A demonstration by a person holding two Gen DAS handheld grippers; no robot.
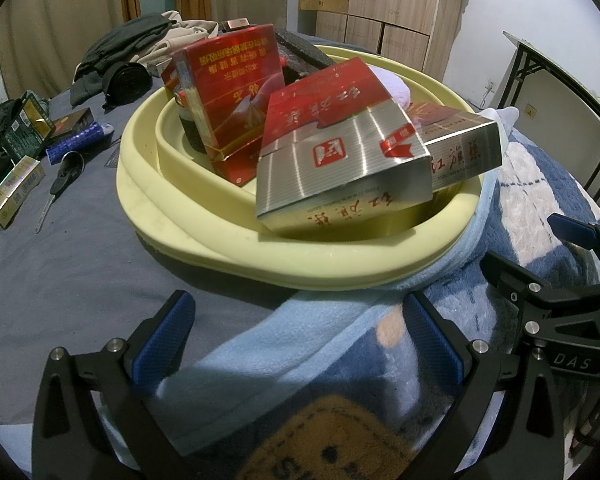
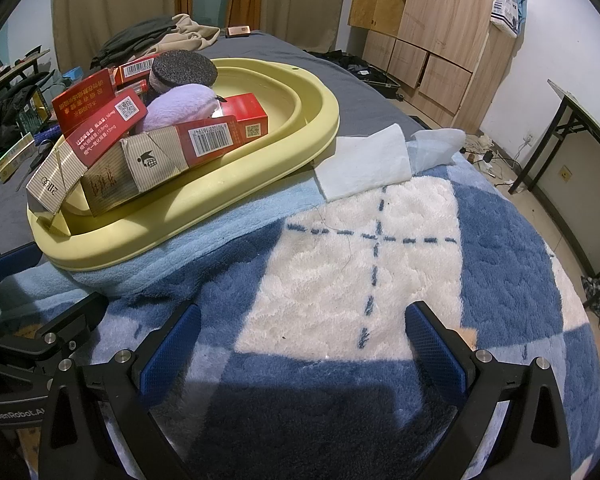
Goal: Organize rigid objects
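A pale yellow basin (image 1: 228,248) (image 2: 204,208) rests on the bed, partly on a blue blanket. Inside it lie several red and silver cigarette cartons (image 1: 340,160) (image 2: 148,152), a red box standing on edge (image 1: 232,92), a lilac plush pad (image 2: 180,108) and a dark round sponge (image 2: 184,66). My left gripper (image 1: 296,340) stands open just in front of the basin's near rim, holding nothing. My right gripper (image 2: 304,344) is open too, hovering over the blue and white blanket (image 2: 360,280) to the right of the basin.
On the grey sheet left of the basin lie scissors (image 1: 62,178), a blue roll (image 1: 76,142), a green box (image 1: 24,128) and a gold carton (image 1: 14,192). Clothes (image 1: 132,48) pile at the back. A white cloth (image 2: 364,164) lies by the basin. A wardrobe (image 2: 432,24) and a table (image 2: 584,128) stand at the right.
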